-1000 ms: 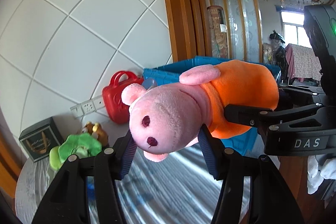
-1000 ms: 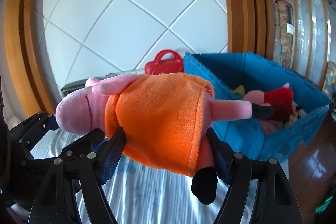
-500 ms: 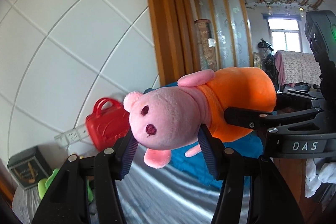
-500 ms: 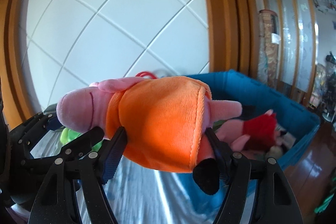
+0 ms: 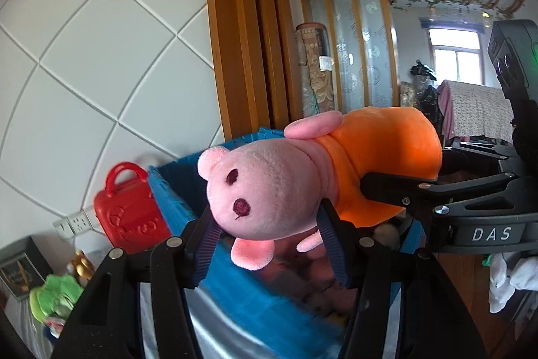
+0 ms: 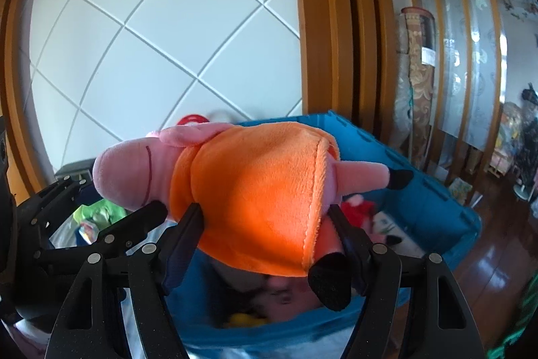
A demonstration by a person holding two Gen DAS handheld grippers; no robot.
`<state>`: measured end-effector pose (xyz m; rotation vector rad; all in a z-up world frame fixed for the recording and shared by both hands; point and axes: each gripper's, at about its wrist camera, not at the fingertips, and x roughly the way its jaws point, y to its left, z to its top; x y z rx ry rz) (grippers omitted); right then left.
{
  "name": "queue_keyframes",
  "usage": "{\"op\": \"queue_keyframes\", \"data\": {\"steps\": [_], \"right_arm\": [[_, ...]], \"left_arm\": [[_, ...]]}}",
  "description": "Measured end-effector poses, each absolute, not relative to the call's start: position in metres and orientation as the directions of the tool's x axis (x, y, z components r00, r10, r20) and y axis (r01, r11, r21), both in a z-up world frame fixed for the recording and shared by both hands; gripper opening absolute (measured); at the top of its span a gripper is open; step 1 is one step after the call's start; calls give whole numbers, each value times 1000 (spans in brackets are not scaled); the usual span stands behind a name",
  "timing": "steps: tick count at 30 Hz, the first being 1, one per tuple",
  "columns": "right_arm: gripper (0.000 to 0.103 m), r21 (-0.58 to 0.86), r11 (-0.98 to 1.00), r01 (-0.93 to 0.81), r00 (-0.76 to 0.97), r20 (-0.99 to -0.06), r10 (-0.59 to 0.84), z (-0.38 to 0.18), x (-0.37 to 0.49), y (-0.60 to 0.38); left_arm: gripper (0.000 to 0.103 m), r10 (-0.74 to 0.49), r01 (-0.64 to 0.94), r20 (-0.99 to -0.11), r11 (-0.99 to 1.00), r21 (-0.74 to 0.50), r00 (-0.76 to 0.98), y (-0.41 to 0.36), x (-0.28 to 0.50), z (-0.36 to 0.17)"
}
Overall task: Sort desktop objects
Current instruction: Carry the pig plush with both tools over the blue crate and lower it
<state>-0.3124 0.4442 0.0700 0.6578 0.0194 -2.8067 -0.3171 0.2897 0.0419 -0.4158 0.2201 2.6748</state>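
Pink plush pig in orange dress (image 5: 302, 184) hangs mid-frame, both grippers' (image 5: 265, 224) (image 6: 265, 234) jaws clamped on it, probably carrying it over the blue plastic crate (image 6: 433, 211)

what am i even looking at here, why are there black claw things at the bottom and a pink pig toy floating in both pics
Those black claws are handheld tongs, one in each of a person's hands, each with a wide-angle camera looking along its fingers. One picture comes from the left tongs, the other from the right tongs. Both grip the same pig plush, the left at its head, the right at its orange dress, carried above a blue bin that already holds other toys. Behind on the table sit a red toy case and a green plush.
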Motion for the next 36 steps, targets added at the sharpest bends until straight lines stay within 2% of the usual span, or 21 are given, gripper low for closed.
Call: {"op": "queue_keyframes", "data": {"steps": [4,11,19,27,33,35,36], "right_arm": [[73,52,-950,309,-829,-475,-296,60,-339,493],[73,90,-921,378,-738,-572,-358,36,-377,550],[77,82,-906,416,-672,-643,-367,14,-414,561],[77,83,-896,436,-607,-708,-361,-13,-436,549],[78,99,-908,407,-625,-694,-357,-12,-434,561],[83,96,-911,400,-642,-680,-354,-6,-427,565],[91,92,-913,397,-653,-671,-351,-2,-422,567]], "left_arm": [[56,332,-382,-359,-921,75,-872,340,-326,35],[56,245,-313,-491,-948,60,-836,403,-336,16],[59,112,-205,-611,-975,85,-784,428,-353,-1],[70,72,-168,-635,-981,92,-769,423,-346,-2],[71,63,-152,-639,-985,85,-766,416,-341,-3],[71,68,-151,-636,-986,76,-768,414,-337,-3],[71,73,-153,-633,-986,72,-771,413,-334,-2]]}}
